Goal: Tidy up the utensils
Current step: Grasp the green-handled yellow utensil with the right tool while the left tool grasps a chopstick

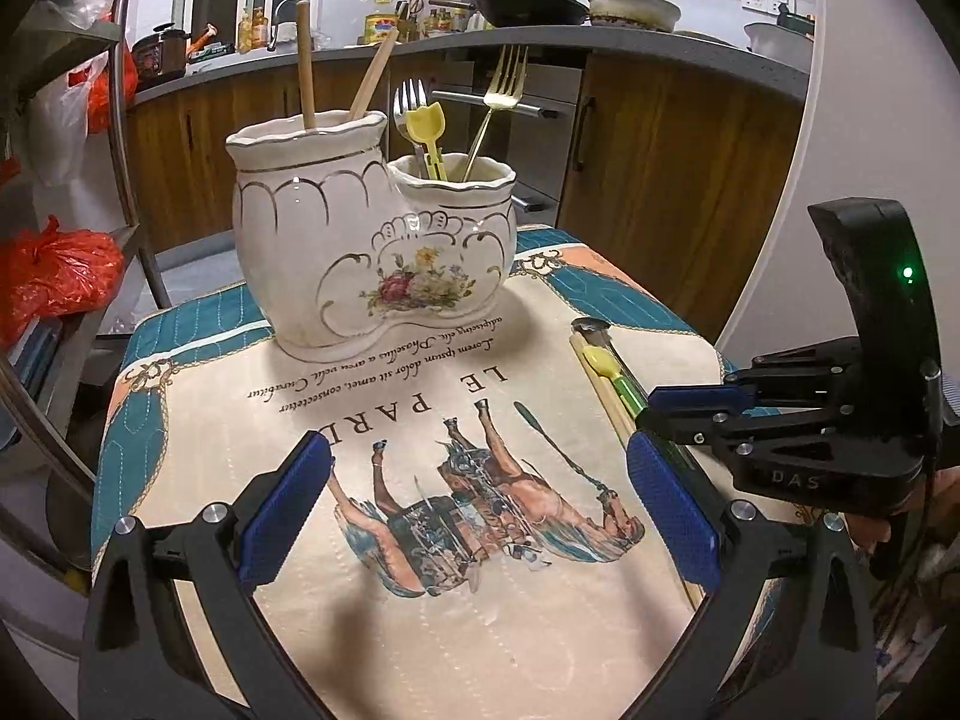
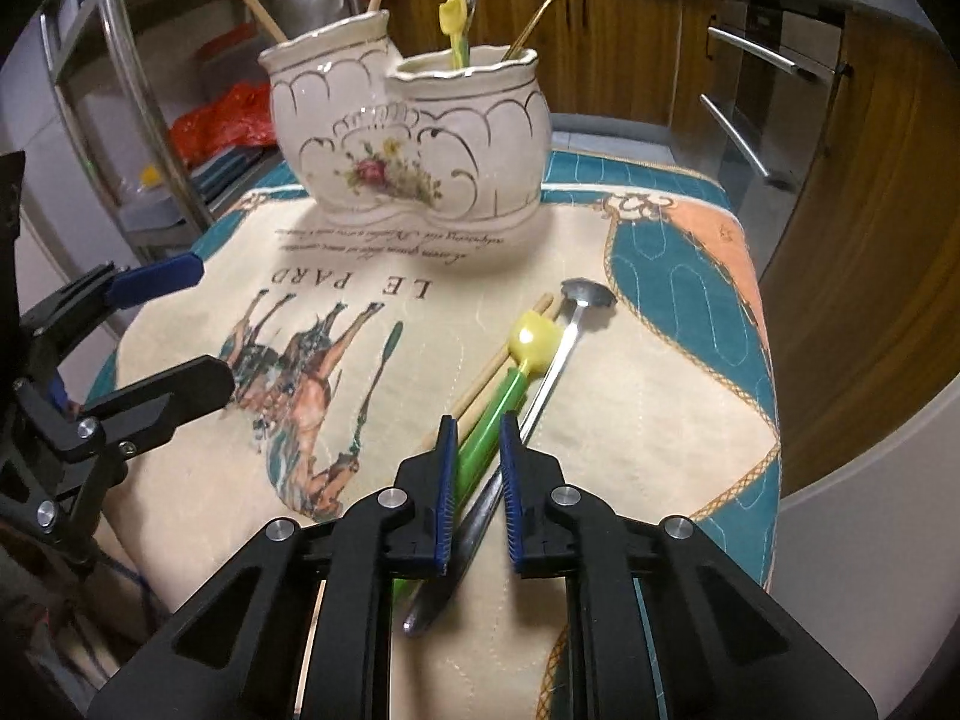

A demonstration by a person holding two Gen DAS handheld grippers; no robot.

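Observation:
A white floral two-pot ceramic holder (image 1: 336, 240) (image 2: 408, 162) stands at the far end of the printed mat (image 1: 420, 630). Its taller pot holds wooden chopsticks (image 1: 306, 60); the lower one holds a gold fork (image 1: 507, 84), a silver fork (image 1: 411, 99) and a yellow plastic fork (image 1: 426, 120). On the mat's right side lie a yellow-and-green spoon (image 2: 531, 339) (image 1: 600, 360), a metal spoon (image 2: 585, 294) and chopsticks (image 2: 498, 360). My right gripper (image 2: 474, 426) (image 1: 651, 411) is shut on the spoon's green handle, with the metal spoon's handle passing under it. My left gripper (image 1: 477, 450) (image 2: 186, 324) hovers open over the mat's middle.
The mat covers a small table whose edges drop off on all sides. A metal rack (image 1: 120, 138) with red bags (image 1: 54, 276) stands to the left. Wooden cabinets (image 1: 660, 180) and a cluttered grey counter (image 1: 540, 36) run behind.

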